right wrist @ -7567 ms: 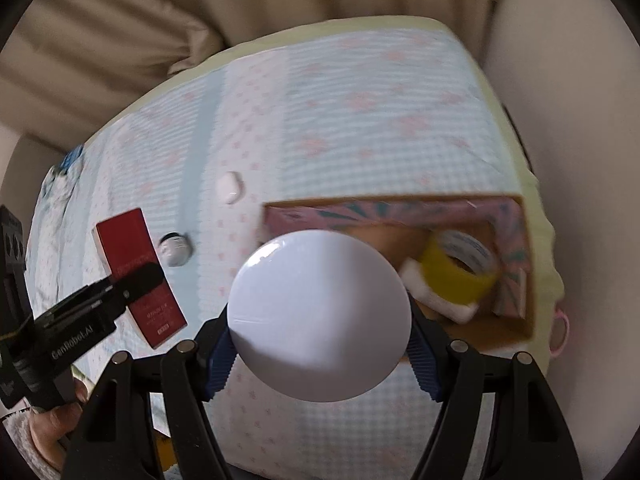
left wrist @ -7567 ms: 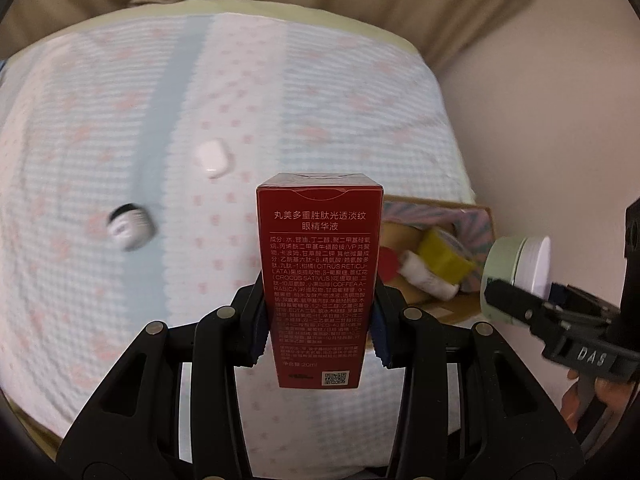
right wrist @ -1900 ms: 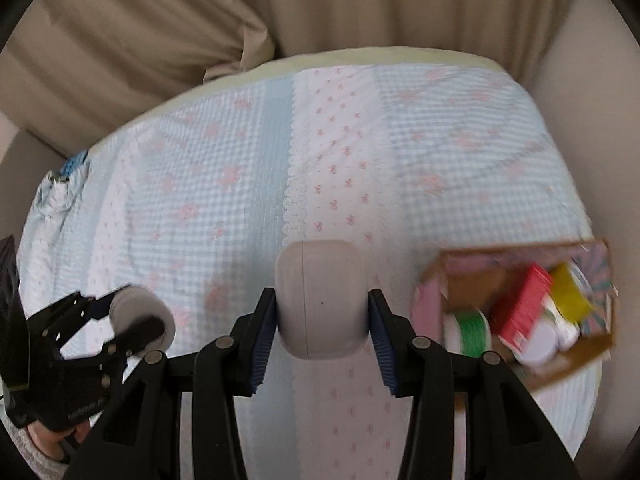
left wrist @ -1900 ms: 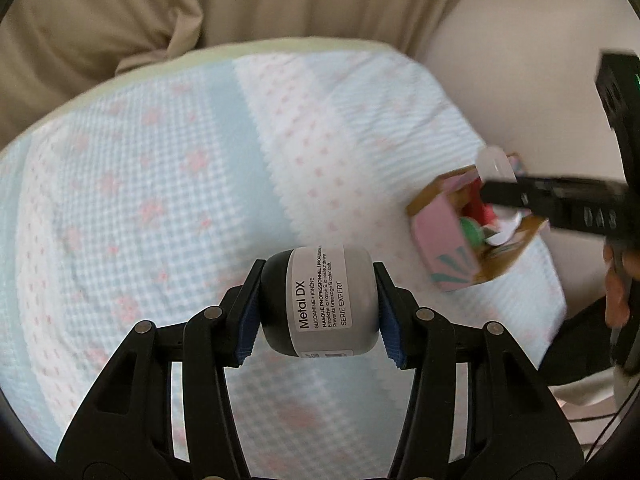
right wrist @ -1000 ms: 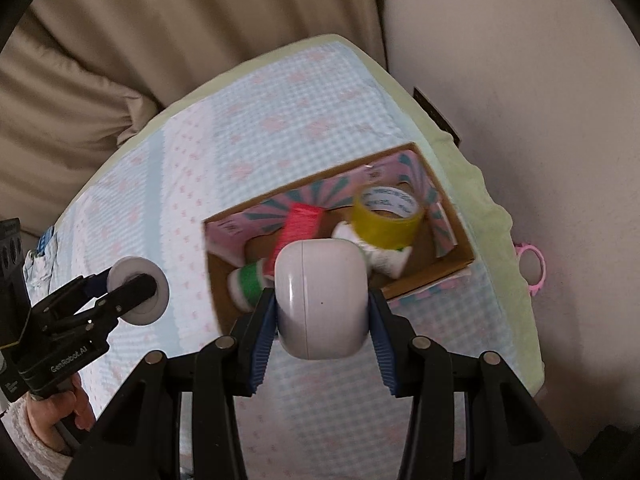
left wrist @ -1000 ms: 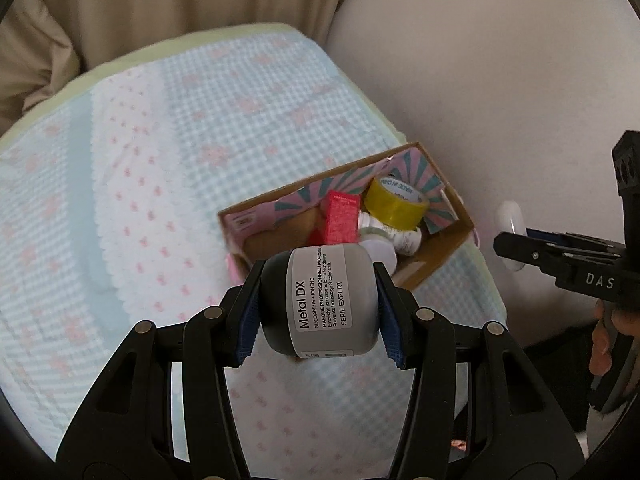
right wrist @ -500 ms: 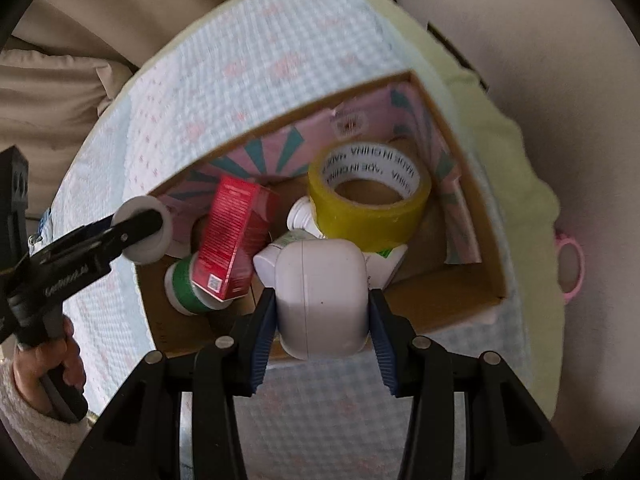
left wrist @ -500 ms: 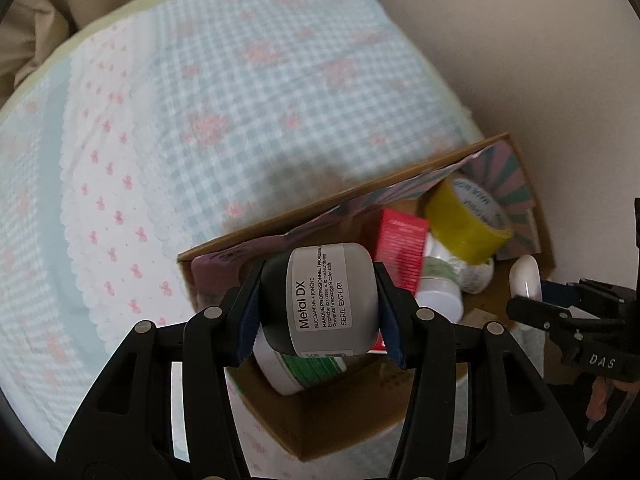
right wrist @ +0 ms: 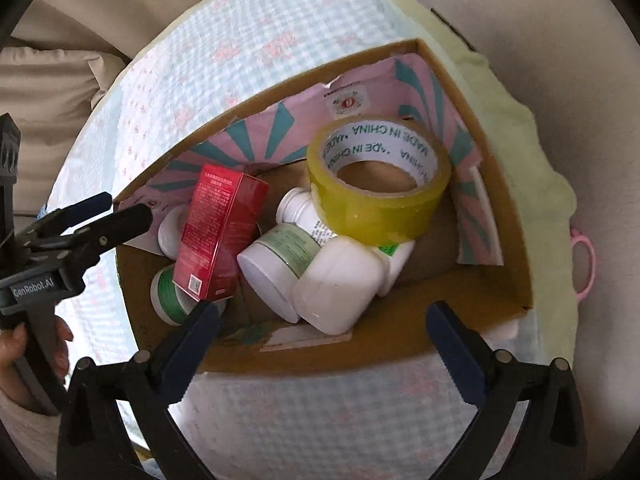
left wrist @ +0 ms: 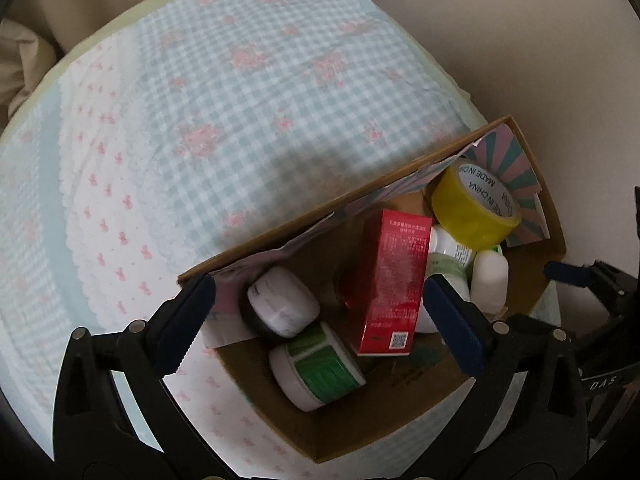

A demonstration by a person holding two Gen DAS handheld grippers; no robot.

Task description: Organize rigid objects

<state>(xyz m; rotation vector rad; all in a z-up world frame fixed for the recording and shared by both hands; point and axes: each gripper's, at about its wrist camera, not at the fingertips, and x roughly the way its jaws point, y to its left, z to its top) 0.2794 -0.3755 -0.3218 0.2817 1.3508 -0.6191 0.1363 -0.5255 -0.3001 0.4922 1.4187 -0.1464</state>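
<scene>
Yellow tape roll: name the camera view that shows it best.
The right wrist view. There the yellow tape roll lies large and central, its printed core fully readable. The left wrist view shows it smaller, near the box's far corner, seen obliquely.

Cardboard box (right wrist: 516,216) with pink-and-teal lining is sitting open on the checked cloth. Inside, a yellow tape roll (right wrist: 380,184) is resting atop a white bottle (right wrist: 298,212); a red carton (right wrist: 220,232) is leaning over a green-banded jar (left wrist: 316,368); a white case (right wrist: 338,284) and a grey jar (left wrist: 280,308) are lying among them.
</scene>
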